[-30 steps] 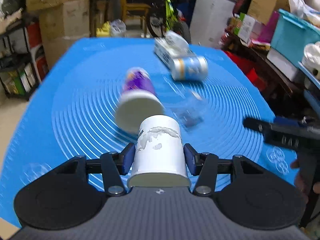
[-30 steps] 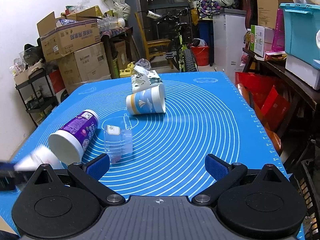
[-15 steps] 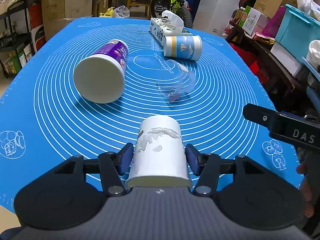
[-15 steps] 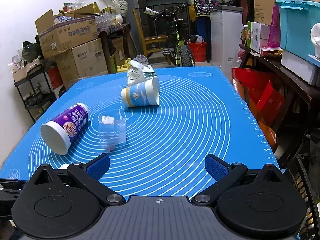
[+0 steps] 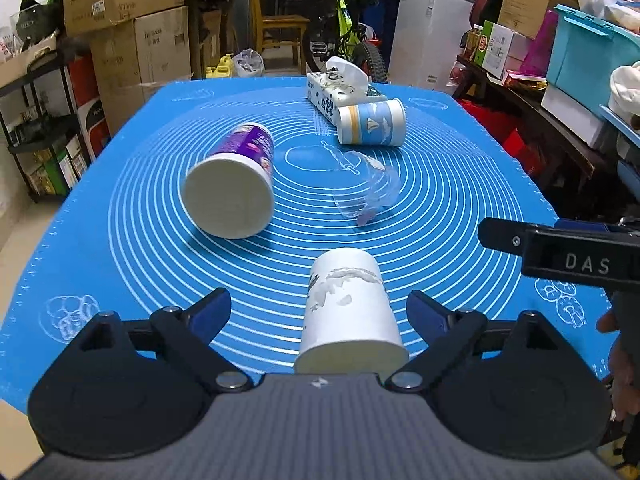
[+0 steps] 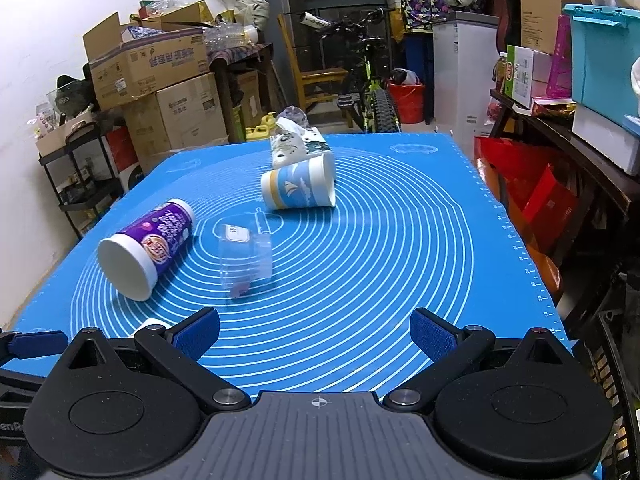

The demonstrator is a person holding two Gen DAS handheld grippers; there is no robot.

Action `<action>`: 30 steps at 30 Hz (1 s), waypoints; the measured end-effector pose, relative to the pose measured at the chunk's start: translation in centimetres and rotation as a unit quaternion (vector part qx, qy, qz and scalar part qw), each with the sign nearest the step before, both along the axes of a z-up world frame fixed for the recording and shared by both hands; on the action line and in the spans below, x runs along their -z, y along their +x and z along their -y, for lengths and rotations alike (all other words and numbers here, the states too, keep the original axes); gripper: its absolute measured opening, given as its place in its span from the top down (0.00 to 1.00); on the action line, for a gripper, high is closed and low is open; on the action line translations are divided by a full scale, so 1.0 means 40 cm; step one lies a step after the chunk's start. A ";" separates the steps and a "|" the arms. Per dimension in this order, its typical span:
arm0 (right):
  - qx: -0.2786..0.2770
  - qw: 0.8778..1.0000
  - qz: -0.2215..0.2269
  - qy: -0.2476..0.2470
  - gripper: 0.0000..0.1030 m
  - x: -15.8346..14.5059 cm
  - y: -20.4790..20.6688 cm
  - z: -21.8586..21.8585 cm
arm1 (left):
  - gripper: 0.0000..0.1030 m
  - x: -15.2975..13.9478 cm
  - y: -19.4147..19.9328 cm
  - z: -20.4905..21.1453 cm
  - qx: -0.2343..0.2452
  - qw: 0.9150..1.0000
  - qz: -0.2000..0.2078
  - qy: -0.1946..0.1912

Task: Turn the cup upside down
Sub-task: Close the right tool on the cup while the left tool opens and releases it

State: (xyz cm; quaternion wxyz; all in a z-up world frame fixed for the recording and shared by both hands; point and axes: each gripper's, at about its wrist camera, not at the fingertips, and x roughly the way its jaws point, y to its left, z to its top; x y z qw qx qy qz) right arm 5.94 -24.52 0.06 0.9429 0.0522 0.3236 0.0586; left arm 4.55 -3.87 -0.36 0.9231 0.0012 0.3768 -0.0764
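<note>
Standing inverted between the spread-apart left gripper fingers, white cup reading as flipped and released; right gripper idling wide, empty; three cups lying toppled at twelve o'clock.

My right gripper is spread wide over the blue mat. Ahead of my left finger lie a purple cup and a clear cup; further ahead, a blue-and-white cup.
</note>
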 end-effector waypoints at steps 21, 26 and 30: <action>-0.058 0.998 -0.029 0.011 0.02 -0.042 -0.025 -0.109 | 0.09 -0.045 -0.051 -0.155 -0.039 0.998 0.028 0.028; -0.085 0.993 -0.078 0.016 0.02 -0.022 0.037 -0.175 | 0.09 -0.020 -0.028 -0.186 -0.055 0.998 0.016 0.030; -0.098 0.986 -0.131 0.034 0.04 0.009 0.103 -0.220 | 0.09 0.008 -0.008 -0.207 -0.065 0.997 0.003 0.033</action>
